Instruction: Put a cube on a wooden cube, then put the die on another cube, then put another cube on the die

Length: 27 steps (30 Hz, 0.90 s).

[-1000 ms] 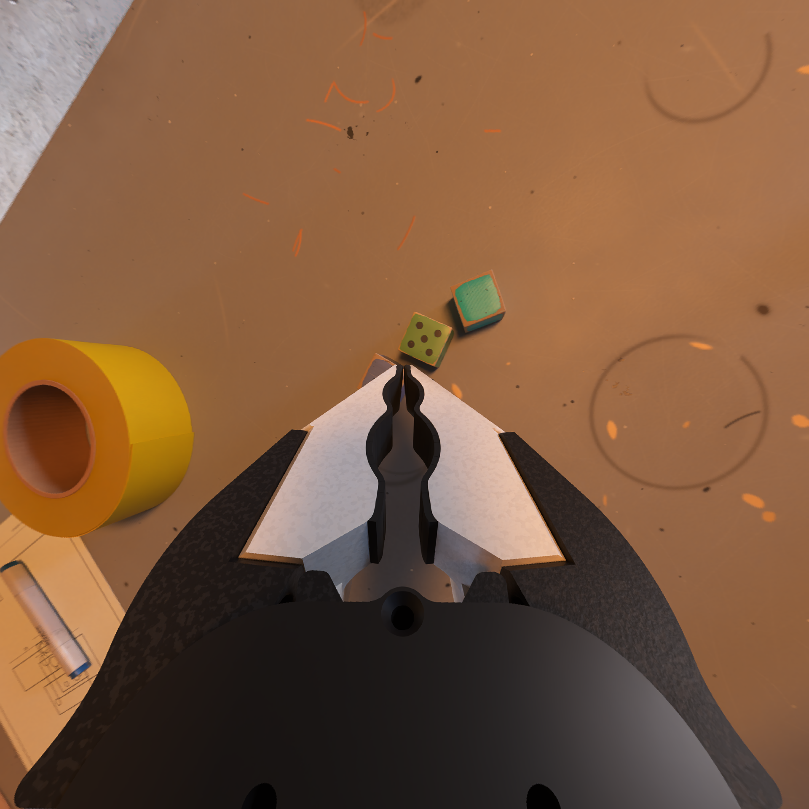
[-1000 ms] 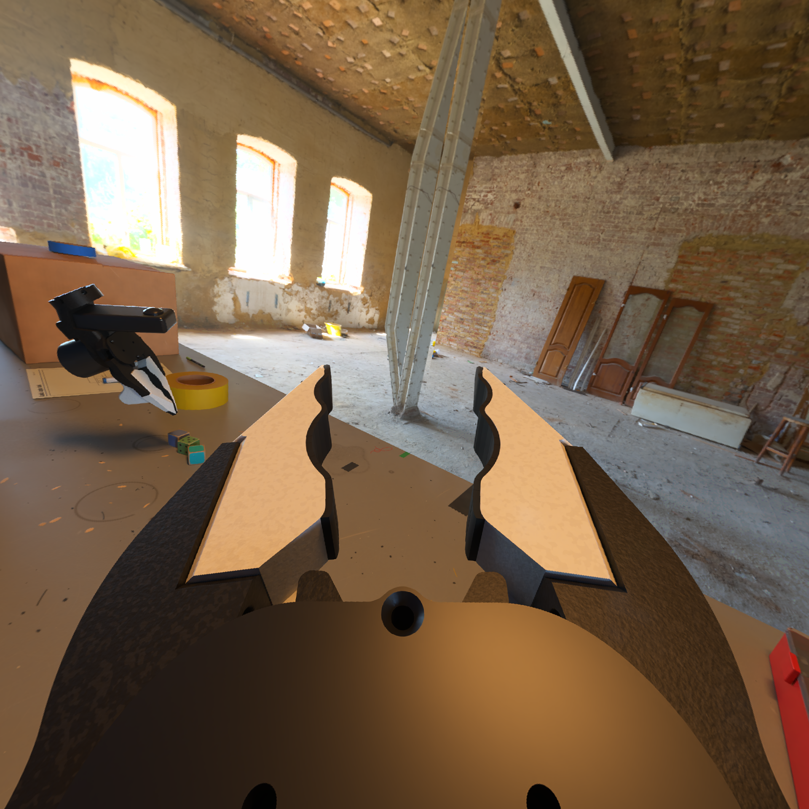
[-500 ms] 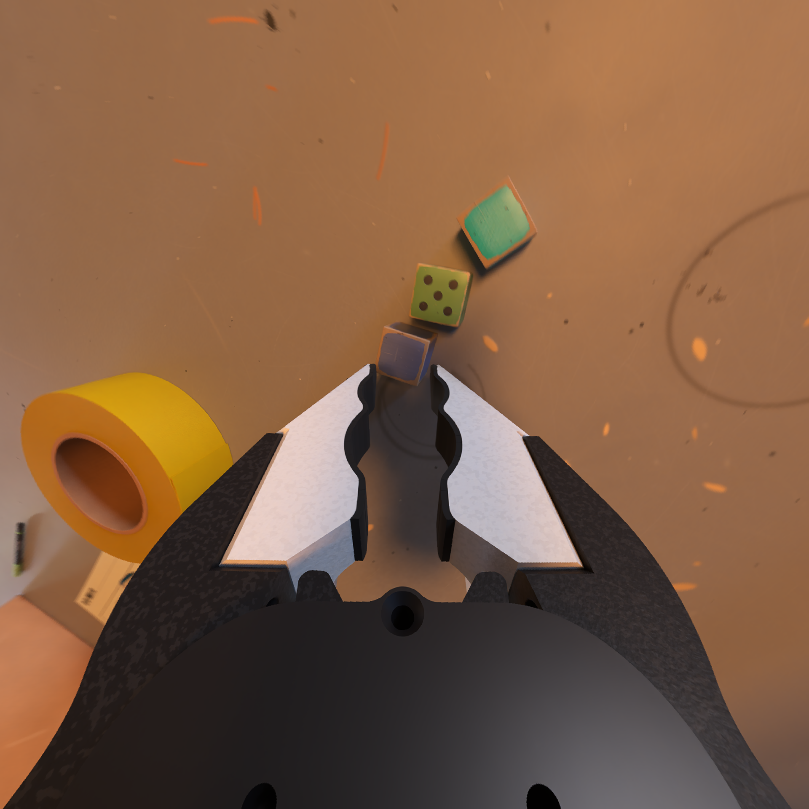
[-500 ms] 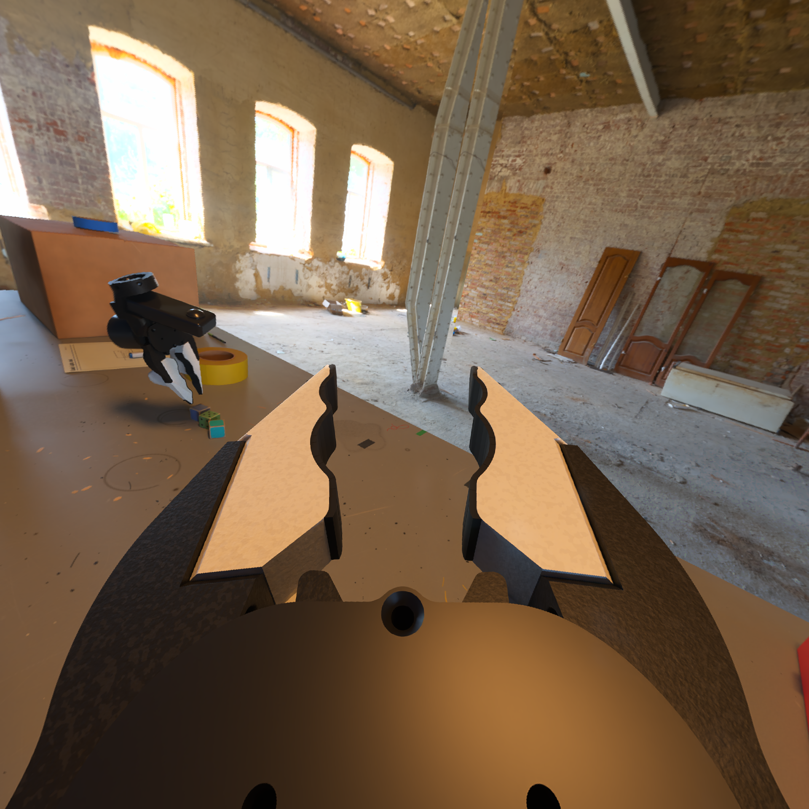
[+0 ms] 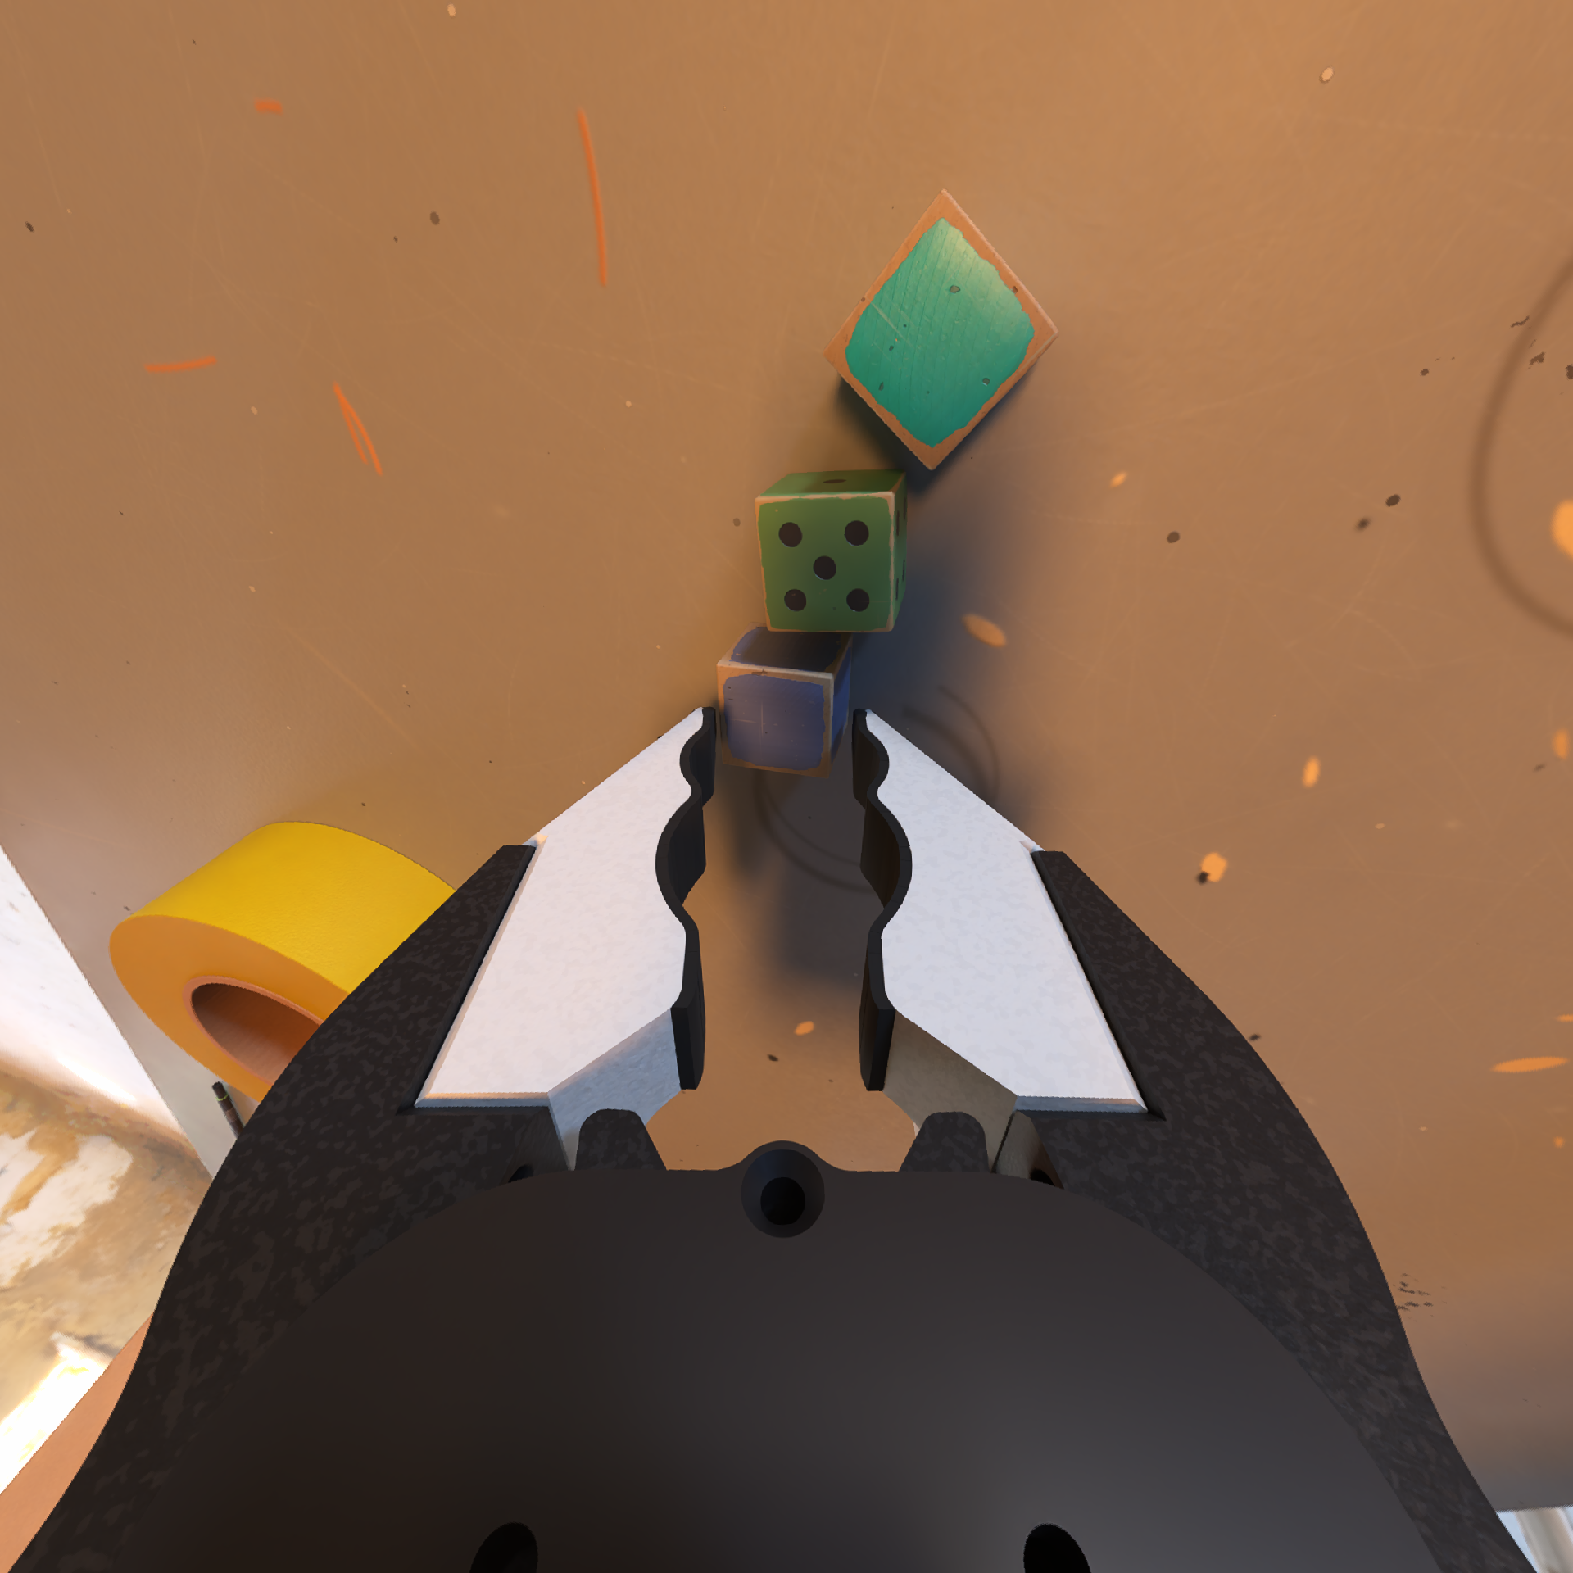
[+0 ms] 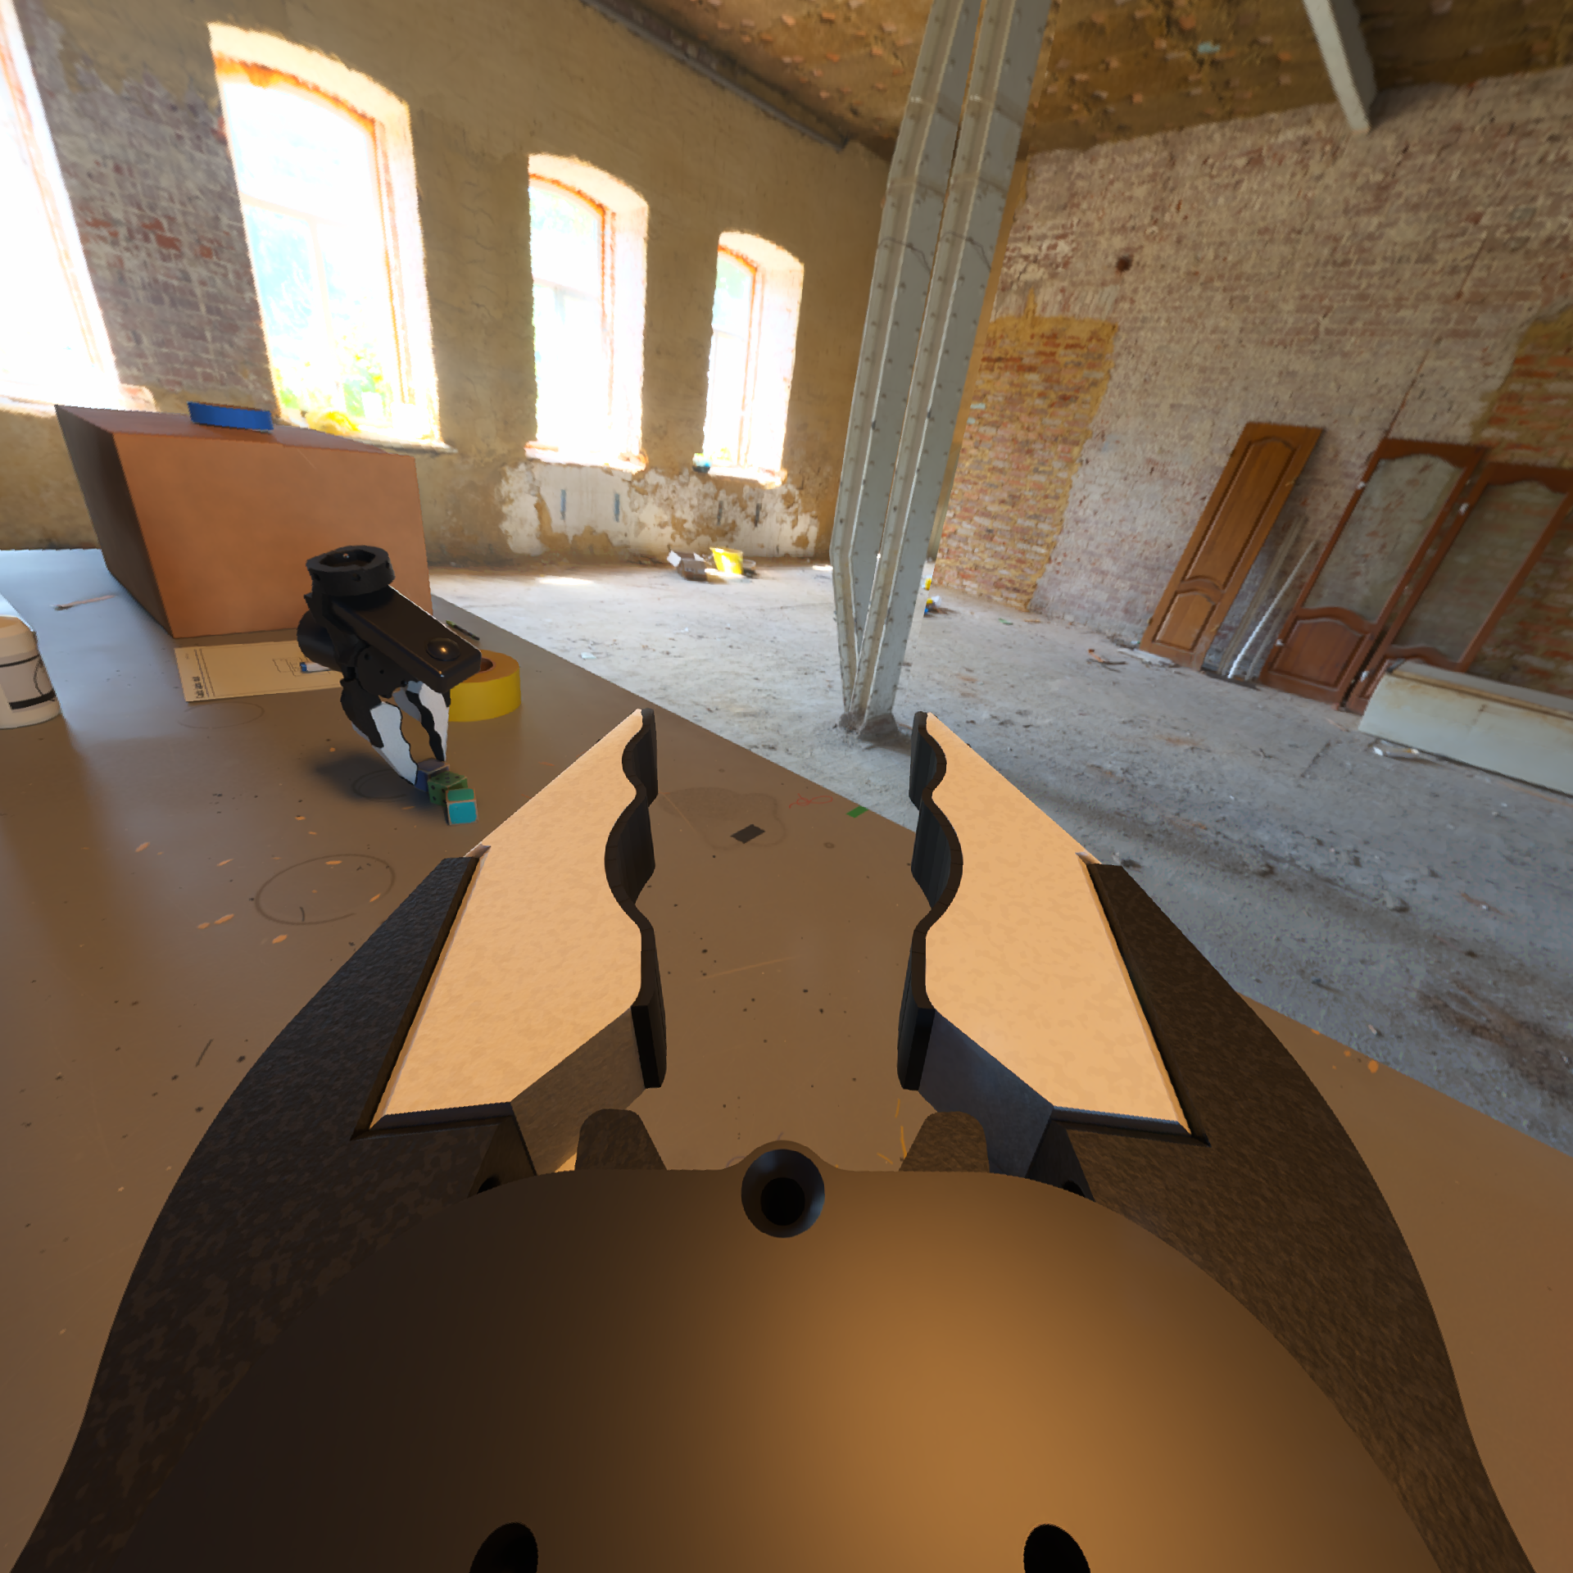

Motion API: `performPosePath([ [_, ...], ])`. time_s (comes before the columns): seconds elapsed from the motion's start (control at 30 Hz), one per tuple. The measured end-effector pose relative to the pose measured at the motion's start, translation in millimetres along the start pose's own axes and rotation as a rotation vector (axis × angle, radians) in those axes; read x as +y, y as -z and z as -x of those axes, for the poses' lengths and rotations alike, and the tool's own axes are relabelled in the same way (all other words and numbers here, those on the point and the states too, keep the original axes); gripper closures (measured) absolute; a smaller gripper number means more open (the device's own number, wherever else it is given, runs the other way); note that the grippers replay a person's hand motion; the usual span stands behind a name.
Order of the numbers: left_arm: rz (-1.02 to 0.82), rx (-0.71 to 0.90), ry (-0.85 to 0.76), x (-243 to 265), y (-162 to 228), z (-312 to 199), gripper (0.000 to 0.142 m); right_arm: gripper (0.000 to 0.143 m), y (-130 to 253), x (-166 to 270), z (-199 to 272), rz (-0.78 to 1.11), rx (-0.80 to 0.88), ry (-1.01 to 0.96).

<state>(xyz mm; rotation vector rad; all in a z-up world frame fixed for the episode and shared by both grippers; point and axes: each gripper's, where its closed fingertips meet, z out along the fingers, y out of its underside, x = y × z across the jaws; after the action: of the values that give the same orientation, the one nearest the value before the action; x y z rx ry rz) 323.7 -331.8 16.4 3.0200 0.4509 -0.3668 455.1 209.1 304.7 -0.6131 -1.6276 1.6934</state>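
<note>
Brown table point(image 5: 426, 596); left gripper point(image 5: 781, 723) parted around blue cube point(image 5: 779, 719); die point(image 5: 830, 553) just behind; right gripper point(image 6: 781, 749) wide, empty

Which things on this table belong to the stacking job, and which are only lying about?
For the job:
- blue cube, between the open left gripper fingertips
- green die
- teal cube

Lying about:
- yellow tape roll
- cardboard box
- sheet of paper
- white cup

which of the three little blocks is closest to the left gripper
The blue cube, sitting right at the open tips of the left gripper. The green die comes next, and the teal cube lies farthest.
</note>
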Motion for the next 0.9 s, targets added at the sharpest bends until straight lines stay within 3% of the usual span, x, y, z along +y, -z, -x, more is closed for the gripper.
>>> performPosePath([
  [0.27, -0.013, -0.073, 0.054, 11.4, 29.7, 10.1, 0.116, 0.083, -0.4, 3.8, 0.6, 0.024, -0.008, -0.004],
  [0.5, -0.304, -0.187, 0.158, -30.3, 134.7, 21.2, 0.116, 0.085, -1.9, 2.4, 3.7, 0.031, -0.013, 0.003],
  [0.67, -0.536, -0.094, 0.093, -115.6, 195.6, -38.3, 0.116, 0.085, -3.8, -1.4, 12.7, 0.040, -0.029, 0.032],
  [0.9, -0.485, 0.016, -0.175, -212.7, 184.7, -144.4, 0.116, 0.086, -0.1, -8.3, 18.5, 0.026, -0.035, 0.043],
])
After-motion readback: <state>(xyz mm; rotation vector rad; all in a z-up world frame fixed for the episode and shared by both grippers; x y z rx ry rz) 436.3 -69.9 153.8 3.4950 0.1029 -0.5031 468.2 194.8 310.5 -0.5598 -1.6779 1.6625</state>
